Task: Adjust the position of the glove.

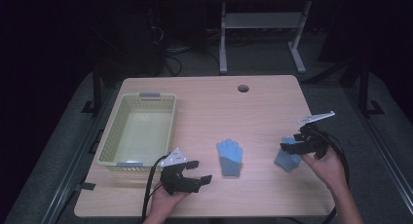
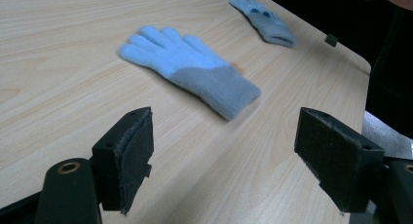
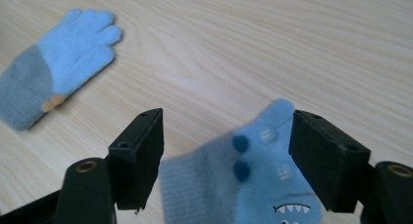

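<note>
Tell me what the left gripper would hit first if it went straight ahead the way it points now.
Probably the plain blue glove: it lies on the table straight ahead of the open left gripper, with bare wood before it. Depth is hard to judge, so the jaws might touch the tabletop first.

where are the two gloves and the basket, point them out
middle glove (image 1: 229,156), high view, on the light blue palm
right glove (image 3: 263,180), right gripper view, on the blue palm between the fingers
basket (image 1: 111,131), high view, on its left wall
</note>
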